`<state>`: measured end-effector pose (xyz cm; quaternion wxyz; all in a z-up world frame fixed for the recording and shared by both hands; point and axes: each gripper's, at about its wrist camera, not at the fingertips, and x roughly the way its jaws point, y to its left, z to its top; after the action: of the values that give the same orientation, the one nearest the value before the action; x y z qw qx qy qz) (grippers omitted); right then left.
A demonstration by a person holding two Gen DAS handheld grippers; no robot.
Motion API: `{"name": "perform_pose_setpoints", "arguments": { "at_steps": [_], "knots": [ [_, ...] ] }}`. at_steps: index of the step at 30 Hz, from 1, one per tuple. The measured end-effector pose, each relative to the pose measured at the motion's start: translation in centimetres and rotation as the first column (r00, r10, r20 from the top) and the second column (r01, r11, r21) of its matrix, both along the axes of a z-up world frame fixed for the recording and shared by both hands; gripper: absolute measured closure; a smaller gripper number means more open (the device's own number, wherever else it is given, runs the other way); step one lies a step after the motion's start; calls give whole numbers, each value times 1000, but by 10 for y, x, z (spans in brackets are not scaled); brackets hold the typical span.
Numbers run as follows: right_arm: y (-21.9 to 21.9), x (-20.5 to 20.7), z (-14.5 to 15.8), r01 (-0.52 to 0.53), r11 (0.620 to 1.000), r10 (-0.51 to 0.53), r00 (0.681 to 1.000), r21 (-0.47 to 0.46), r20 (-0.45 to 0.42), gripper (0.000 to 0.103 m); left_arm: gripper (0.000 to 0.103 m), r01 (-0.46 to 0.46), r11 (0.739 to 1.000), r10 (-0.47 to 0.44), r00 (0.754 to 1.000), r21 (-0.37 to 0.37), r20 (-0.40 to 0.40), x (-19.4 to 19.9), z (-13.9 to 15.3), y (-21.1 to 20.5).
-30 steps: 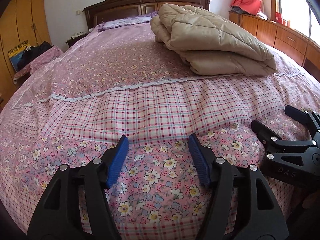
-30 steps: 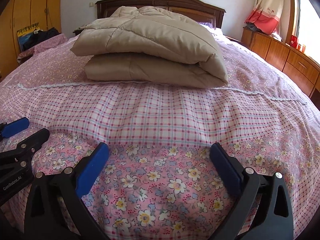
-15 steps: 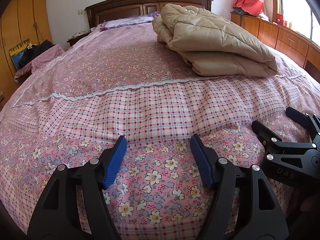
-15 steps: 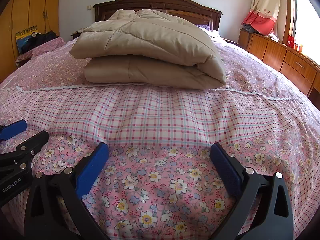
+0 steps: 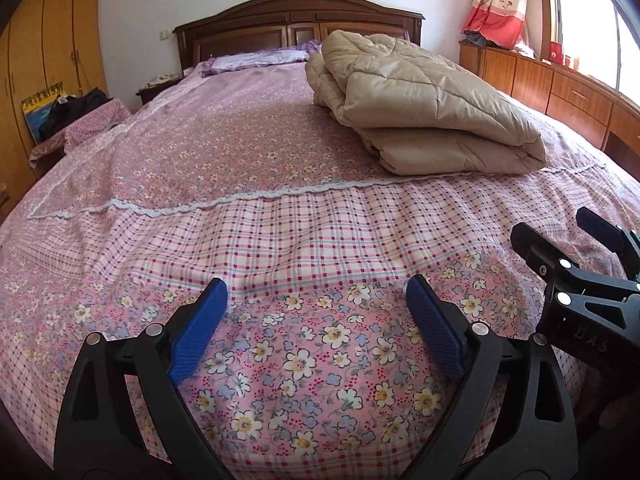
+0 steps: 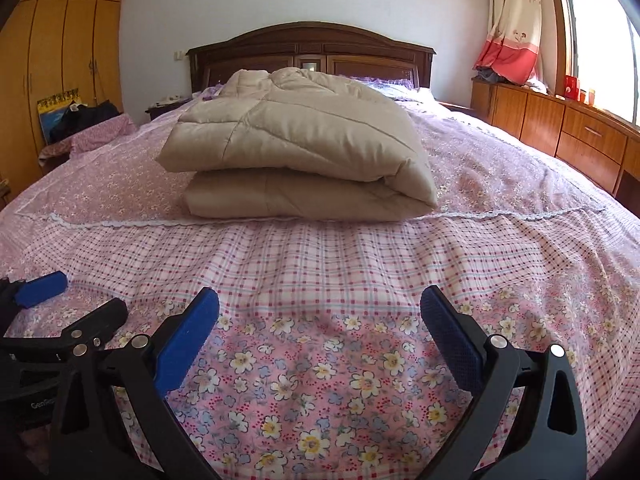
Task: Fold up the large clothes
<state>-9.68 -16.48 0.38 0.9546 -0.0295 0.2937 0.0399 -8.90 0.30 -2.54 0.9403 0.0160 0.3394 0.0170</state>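
Observation:
A beige quilted coat (image 6: 296, 152) lies folded in a thick stack on the bed; it also shows in the left wrist view (image 5: 424, 108) at the right. My left gripper (image 5: 316, 292) is open and empty, low over the flowered bedspread near the foot of the bed. My right gripper (image 6: 320, 300) is open and empty beside it, well short of the coat. Each gripper shows at the edge of the other's view: the right one (image 5: 560, 240) and the left one (image 6: 80, 300).
The bed (image 6: 360, 264) has a pink checked and flowered cover and a dark wooden headboard (image 6: 312, 48). A wooden wardrobe (image 6: 60, 40) stands at left, low cabinets (image 6: 560, 128) under a window at right. A covered stool with dark items (image 5: 80, 116) is beside the bed.
Both grippers have tilted up and drawn slightly back, so more of the wall shows. The left jaws have opened a little wider. The coat has not moved.

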Motion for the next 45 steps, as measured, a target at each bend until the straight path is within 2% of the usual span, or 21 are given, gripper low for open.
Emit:
{"name": "perform_pose_setpoints", "arguments": {
  "at_steps": [5, 12, 16, 21, 29, 45],
  "knots": [
    [0, -7, 6, 8, 1000, -8, 999, 0, 34, 6, 5, -15, 1000, 15, 1000, -2, 17, -8, 9, -4],
    [-7, -11, 23, 1, 1000, -2, 996, 6, 85, 6, 5, 9, 1000, -9, 998, 10, 60, -21, 22, -14],
    [-7, -15, 27, -1, 1000, 1, 995, 0, 104, 6, 5, -22, 1000, 20, 996, 20, 83, -27, 26, -12],
    [-9, -19, 31, 3, 1000, -4, 992, 11, 127, 6, 5, -60, 998, 59, 990, 1, 124, -29, 34, -3],
    [-7, -22, 33, 8, 1000, -10, 987, 9, 163, 6, 5, -63, 997, 69, 983, -44, 169, -33, 39, 8],
    [-3, -22, 31, 11, 1000, -12, 989, 5, 149, 6, 4, -38, 999, 41, 986, -18, 160, -32, 34, 0]
  ]
}}
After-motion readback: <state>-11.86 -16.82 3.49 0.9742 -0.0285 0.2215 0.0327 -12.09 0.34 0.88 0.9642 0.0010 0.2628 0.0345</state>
